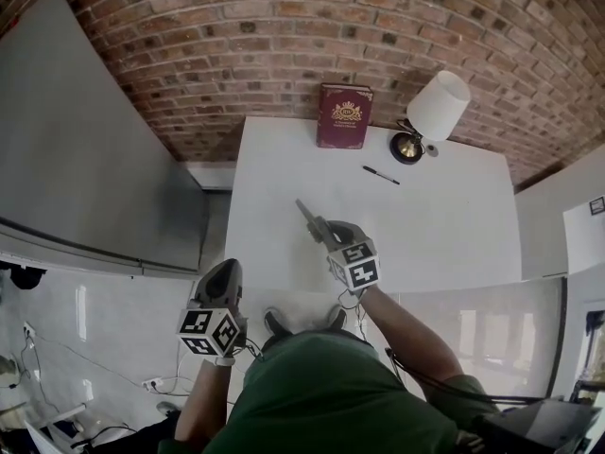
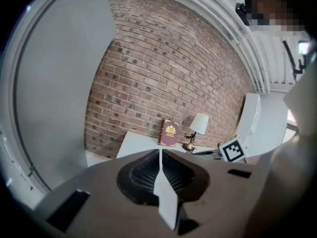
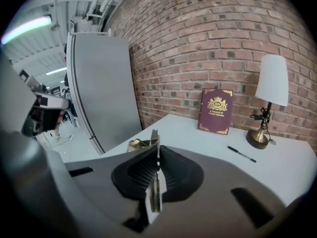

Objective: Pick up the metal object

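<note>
Jaws of my right gripper (image 1: 324, 230) were clamped on the thin flat metal object (image 1: 306, 211), over the white table's (image 1: 454, 225) left half, short of its left edge. Bare tabletop lay wide to the right. My left gripper (image 1: 223, 277) was closed, empty, off the near-left corner.

Loft-like office corner: brick wall (image 1: 284, 45), white table (image 1: 444, 216), red book (image 1: 344, 116), lamp (image 1: 430, 112), pen (image 1: 381, 175), exposed ceiling pipes (image 3: 94, 1).
</note>
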Tool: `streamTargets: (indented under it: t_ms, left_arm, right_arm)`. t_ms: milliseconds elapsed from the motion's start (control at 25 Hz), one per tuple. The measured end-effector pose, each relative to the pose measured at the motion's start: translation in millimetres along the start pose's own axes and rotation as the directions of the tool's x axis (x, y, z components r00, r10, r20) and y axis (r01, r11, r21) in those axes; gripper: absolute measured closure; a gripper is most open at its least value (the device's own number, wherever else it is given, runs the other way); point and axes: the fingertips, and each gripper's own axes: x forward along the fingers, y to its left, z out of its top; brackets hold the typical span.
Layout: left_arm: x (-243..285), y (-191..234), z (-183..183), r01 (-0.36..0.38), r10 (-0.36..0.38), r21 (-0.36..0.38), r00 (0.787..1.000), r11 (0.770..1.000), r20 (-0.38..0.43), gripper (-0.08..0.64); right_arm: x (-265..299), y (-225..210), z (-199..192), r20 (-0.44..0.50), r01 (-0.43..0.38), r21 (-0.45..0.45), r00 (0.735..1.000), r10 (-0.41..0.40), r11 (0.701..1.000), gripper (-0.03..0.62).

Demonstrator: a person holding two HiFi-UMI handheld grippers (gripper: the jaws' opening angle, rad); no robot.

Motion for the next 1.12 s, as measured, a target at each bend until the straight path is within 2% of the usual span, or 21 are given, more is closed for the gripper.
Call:
streamTargets:
  t_ms: [200, 480, 840, 1120]
  left_arm:
    - [4, -11, -2, 0.013, -0.013, 0.001, 1.0, 1.0, 0.0, 0.546]
    - [7, -24, 6, 0.041, -0.041, 0.002, 0.999, 0.999, 0.016, 0.546]
    - [9, -39, 30, 0.088, -0.088, 0.007, 0.994, 0.996, 0.068, 0.546]
    - [7, -40, 30, 0.087, -0.088, 0.005, 0.994, 0.996, 0.068, 0.546]
  right_arm:
    - [-34, 1, 36, 0.121, -0.028, 0.019, 0.992, 0.025, 0.999, 0.583]
    - [-79, 3, 81, 0.256, -0.053, 0.027, 0.966, 0.045, 0.998, 0.583]
    - [-125, 2, 115, 0.374, -0.076, 0.054, 0.926, 0.051, 0.996, 0.583]
    - [-152, 2, 137, 0.443, -0.097, 0.071, 0.895, 0.056, 0.993, 0.583]
